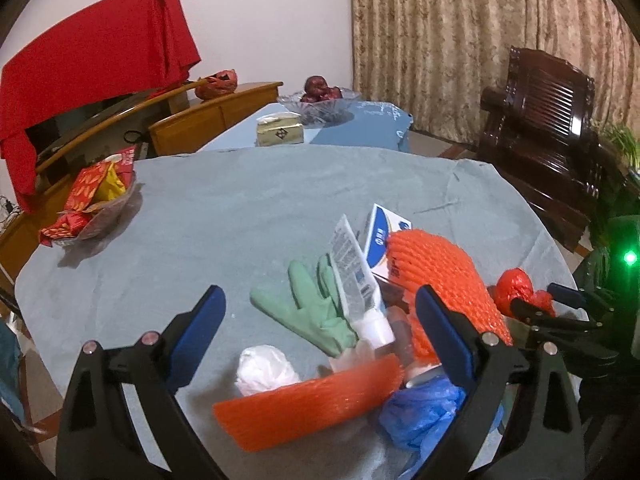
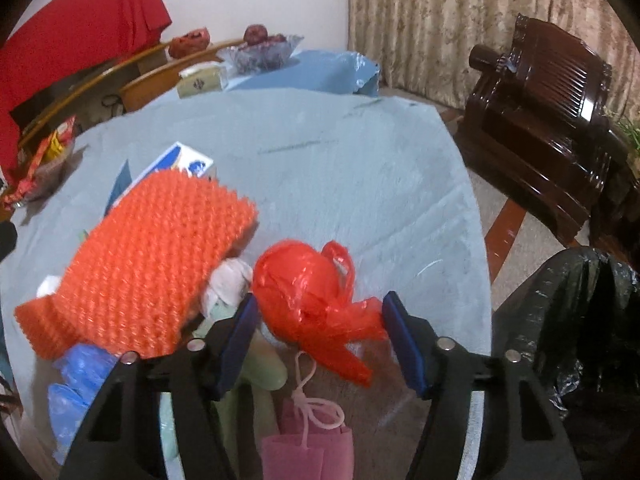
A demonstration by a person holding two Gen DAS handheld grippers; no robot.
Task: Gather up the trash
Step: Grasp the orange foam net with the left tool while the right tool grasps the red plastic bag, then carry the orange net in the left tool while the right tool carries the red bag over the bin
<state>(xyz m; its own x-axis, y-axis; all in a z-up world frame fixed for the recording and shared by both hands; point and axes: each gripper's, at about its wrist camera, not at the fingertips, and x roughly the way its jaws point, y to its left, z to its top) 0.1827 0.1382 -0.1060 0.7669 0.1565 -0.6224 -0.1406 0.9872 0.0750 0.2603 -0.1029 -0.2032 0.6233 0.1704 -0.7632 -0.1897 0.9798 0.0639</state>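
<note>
A pile of trash lies on the grey-blue table (image 1: 240, 208): two orange foam nets (image 1: 440, 280) (image 1: 312, 404), a green glove (image 1: 312, 304), a white tube (image 1: 356, 276), a white wad (image 1: 264, 368), a blue plastic bag (image 1: 424, 412) and a blue-white box (image 1: 384, 236). My left gripper (image 1: 320, 312) is open above the pile, empty. My right gripper (image 2: 320, 320) is open, its fingers on both sides of a balled red plastic bag (image 2: 304, 296). The red bag also shows in the left wrist view (image 1: 516, 284). A pink drawstring pouch (image 2: 308, 448) lies beneath.
A black trash bag (image 2: 580, 320) stands at the table's right. A glass bowl of snack packets (image 1: 96, 208) sits at the left edge. Further back are a tissue box (image 1: 280, 132), a fruit bowl (image 1: 320, 100), a wooden cabinet (image 1: 208, 120) and a dark armchair (image 1: 544, 128).
</note>
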